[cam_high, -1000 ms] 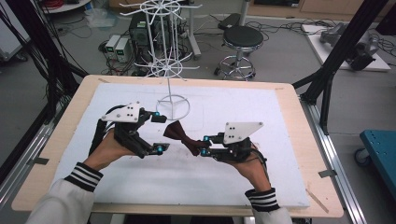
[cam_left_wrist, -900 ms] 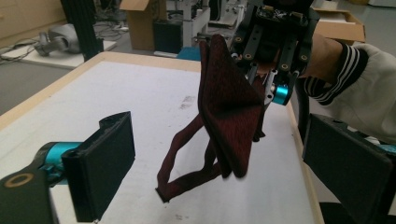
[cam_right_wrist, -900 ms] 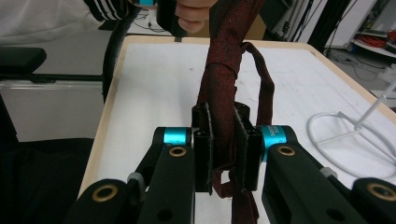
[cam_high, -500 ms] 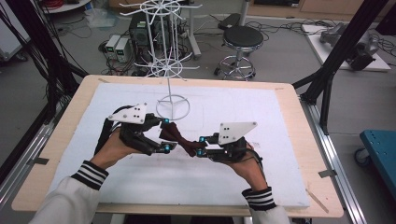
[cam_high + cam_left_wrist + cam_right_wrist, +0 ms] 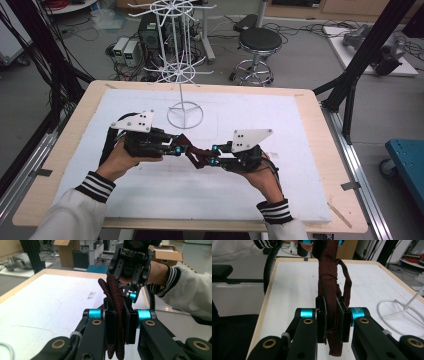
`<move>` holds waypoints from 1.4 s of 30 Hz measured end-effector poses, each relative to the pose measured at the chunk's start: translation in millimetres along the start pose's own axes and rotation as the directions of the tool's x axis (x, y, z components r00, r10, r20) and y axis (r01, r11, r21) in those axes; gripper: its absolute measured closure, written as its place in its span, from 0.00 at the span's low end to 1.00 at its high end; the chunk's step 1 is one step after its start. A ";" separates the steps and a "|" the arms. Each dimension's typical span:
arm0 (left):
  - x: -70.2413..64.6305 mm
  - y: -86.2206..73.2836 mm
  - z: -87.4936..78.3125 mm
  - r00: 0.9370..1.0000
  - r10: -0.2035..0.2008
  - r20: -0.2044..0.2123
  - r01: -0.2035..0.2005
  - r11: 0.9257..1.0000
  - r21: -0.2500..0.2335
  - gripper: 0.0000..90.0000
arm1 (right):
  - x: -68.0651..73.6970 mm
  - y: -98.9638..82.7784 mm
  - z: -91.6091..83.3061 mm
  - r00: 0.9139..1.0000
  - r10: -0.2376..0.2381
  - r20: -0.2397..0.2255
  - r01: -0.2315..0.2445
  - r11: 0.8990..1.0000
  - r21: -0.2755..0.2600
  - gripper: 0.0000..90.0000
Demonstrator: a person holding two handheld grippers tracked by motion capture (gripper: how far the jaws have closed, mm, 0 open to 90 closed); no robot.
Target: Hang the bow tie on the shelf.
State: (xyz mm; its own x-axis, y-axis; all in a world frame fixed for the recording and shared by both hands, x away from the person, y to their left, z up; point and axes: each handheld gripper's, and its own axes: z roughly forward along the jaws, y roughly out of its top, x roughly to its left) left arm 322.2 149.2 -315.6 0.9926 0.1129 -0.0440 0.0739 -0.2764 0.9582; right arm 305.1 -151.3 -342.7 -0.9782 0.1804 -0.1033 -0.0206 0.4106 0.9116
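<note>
At the left of the high view, the left gripper [image 5: 176, 149] pointed toward the middle of the table [image 5: 60, 150], carried by the person's left hand [image 5: 120, 160] in a striped cuff. Its jaws had just been closing, and in the left gripper view they stood clamped on one wing of a dark red bow tie [image 5: 116, 312], the fabric pinched upright between the black pads and sticking out above and below them.

The bow tie [image 5: 192, 151] hung between the two grippers, held off the white foam mat [image 5: 150, 195] near the middle of the table, just in front of the ring-shaped base of the white wire rack [image 5: 184, 114]. The rack's stem rose behind it, with wire arms spreading out above.

To the right, the right gripper [image 5: 215, 155] faced the left one, tip close to tip, in the person's right hand [image 5: 262, 175]. In the right gripper view its jaws were pressed on the other wing of the bow tie [image 5: 332, 315], with a thin strap looping out beside the fabric. The rack's base ring [image 5: 397, 312] lay on the mat at the right of that view.
</note>
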 end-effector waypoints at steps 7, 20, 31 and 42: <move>-1.0 1.5 -4.6 0.999 0.011 -0.042 -0.011 1.000 -0.001 0.92 | 1.5 -1.5 1.5 0.991 0.027 0.132 -0.020 0.998 -0.052 0.07; 8.8 4.1 -22.0 0.992 -0.022 -0.122 0.021 1.000 -0.008 0.92 | 8.2 -1.8 -27.9 0.949 0.087 0.302 -0.030 0.982 -0.189 0.01; 20.7 25.3 -43.0 0.975 -0.039 -0.218 0.041 0.999 0.005 0.92 | 20.1 -47.9 -55.9 0.893 0.158 0.421 -0.067 0.973 -0.222 0.01; 37.8 47.4 -50.3 0.958 -0.053 -0.281 0.065 0.997 0.034 0.92 | 31.6 -85.3 -72.3 0.850 0.234 0.472 -0.119 0.958 -0.261 0.01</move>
State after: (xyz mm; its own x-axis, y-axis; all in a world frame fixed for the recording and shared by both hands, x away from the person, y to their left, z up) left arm 358.4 188.4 -257.7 0.9204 0.3907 -0.0135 0.1414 -0.3004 0.9433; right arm 261.0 -245.3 -394.9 -0.7390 0.6708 -0.0623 0.0428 0.1391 0.9894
